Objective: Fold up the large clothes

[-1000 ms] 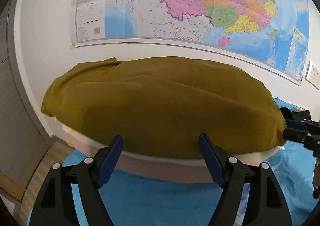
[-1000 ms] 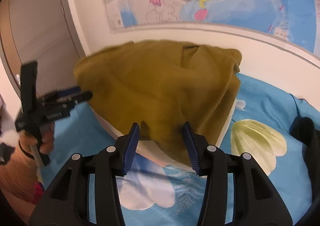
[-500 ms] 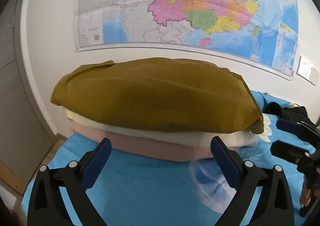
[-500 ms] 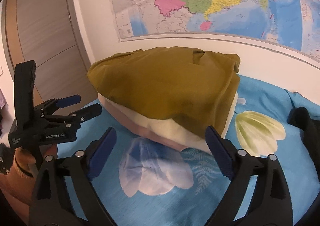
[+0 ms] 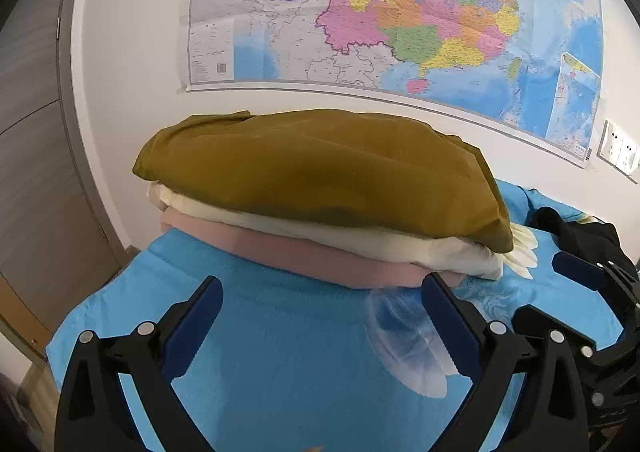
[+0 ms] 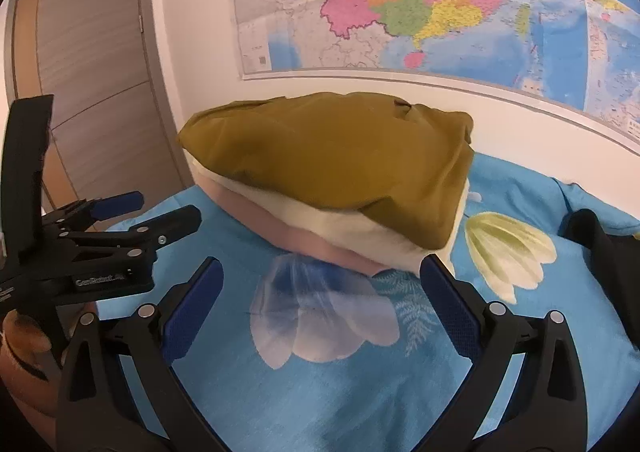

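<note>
The olive-brown garment (image 5: 320,176) lies folded on top of a stack, over a cream garment (image 5: 360,240) and a pink garment (image 5: 320,256), on the blue floral bed sheet (image 5: 280,352) near the wall. A second ago both tools were close in on its front edge, the right one nearly pinched; now the left tool (image 5: 320,316) and right tool (image 6: 320,292) have drawn back, jaws spread wide and holding nothing. So this piece looks finished and released. A dark garment (image 6: 600,252) at the bed's right edge may be next, though it is barely in view. A wall map (image 5: 400,12) hangs behind.
</note>
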